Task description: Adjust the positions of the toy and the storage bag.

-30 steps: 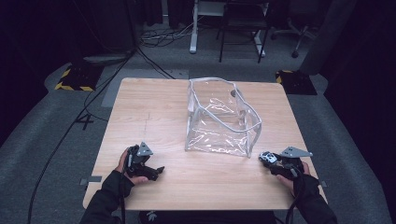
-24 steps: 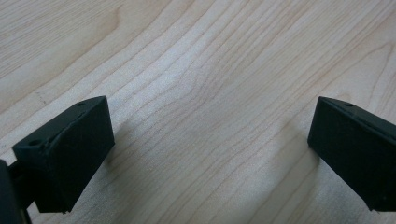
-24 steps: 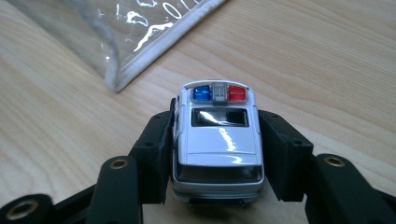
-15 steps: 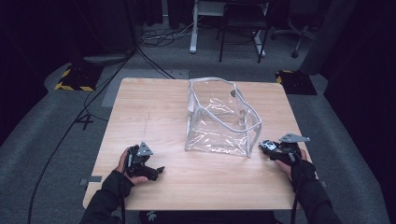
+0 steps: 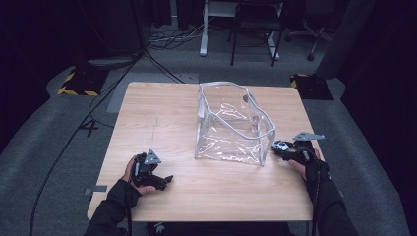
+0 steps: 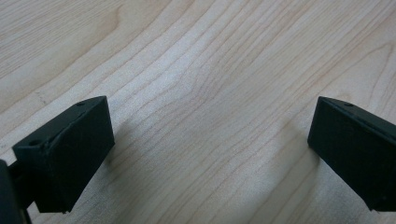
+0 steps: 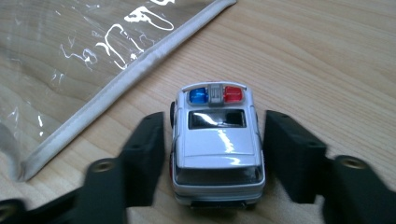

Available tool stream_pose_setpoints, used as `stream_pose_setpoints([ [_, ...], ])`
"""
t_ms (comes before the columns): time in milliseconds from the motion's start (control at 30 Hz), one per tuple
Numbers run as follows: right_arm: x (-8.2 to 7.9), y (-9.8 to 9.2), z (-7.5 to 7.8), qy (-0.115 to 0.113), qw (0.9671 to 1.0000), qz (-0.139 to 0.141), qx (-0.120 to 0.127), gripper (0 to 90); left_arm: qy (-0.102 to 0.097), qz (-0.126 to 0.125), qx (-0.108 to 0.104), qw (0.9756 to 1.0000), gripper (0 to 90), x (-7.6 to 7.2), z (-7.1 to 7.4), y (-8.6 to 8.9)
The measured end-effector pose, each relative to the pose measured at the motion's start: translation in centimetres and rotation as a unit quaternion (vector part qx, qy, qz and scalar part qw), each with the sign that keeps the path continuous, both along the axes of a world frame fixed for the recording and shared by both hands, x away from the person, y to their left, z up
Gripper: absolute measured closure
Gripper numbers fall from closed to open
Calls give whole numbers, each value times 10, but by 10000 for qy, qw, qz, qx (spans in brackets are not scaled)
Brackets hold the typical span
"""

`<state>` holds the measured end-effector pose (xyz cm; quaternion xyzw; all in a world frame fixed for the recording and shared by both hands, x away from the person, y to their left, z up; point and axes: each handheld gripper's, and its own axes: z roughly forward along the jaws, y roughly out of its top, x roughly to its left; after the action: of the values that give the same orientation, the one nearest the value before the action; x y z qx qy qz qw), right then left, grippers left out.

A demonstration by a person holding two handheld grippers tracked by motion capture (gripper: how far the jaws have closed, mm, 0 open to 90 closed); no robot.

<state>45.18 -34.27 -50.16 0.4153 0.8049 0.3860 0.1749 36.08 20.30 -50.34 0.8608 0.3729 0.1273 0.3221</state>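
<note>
A small white toy police car (image 7: pixel 215 140) with blue and red roof lights stands on the wooden table (image 5: pixel 162 118), just right of the clear plastic bag's (image 5: pixel 233 123) near right corner. My right gripper (image 7: pixel 215 140) straddles the car; its jaws have just been opening, and a thin gap shows on each side of the car. In the high view that right gripper (image 5: pixel 281 147) points left at the bag, with the car (image 5: pixel 280 145) at its tip. My left gripper (image 5: pixel 166 181) rests near the front left, jaws wide apart over bare wood (image 6: pixel 210 116).
The clear bag stands open-topped in the table's middle, and its white-piped edge (image 7: pixel 116 70) lies close to the car's front left. Beyond the table are cables (image 5: pixel 162 42), a desk frame (image 5: pixel 204 29) and a chair (image 5: pixel 314 34) on grey floor.
My right hand has moved away from the table's front edge toward the bag's near right corner. The left hand has stayed put.
</note>
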Motion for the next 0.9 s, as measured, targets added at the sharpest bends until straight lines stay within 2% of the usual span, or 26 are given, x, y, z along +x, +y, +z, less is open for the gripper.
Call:
stream_pose_setpoints([
  [167, -3, 2, -1, -105, 9996, 36, -257, 325, -2, 1, 0, 10000, 6, 0, 0, 0],
  [333, -7, -2, 0, -71, 9997, 15, -252, 322, -2, 0, 0, 10000, 6, 0, 0, 0],
  [433, -7, -4, 0, -2, 9996, -13, -268, 262, -1, 0, 0, 10000, 6, 0, 0, 0],
  [500, -8, -7, 0, -32, 9995, 106, -304, 259, -1, 0, 0, 10000, 6, 0, 0, 0],
  [567, -8, -6, -1, -49, 9996, 79, -268, 264, -1, 0, 0, 10000, 6, 0, 0, 0],
  [733, -5, -5, 0, -36, 9998, 36, -201, 323, -1, 8, -10, 10000, 6, 0, 0, 0],
  [800, -5, -5, 0, -75, 9998, -1, -185, 388, 0, 1, -2, 10000, 6, 0, 0, 0],
  [900, -5, -5, 0, -96, 9998, 104, -140, 474, -1, 7, -10, 10000, 6, 0, 0, 0],
])
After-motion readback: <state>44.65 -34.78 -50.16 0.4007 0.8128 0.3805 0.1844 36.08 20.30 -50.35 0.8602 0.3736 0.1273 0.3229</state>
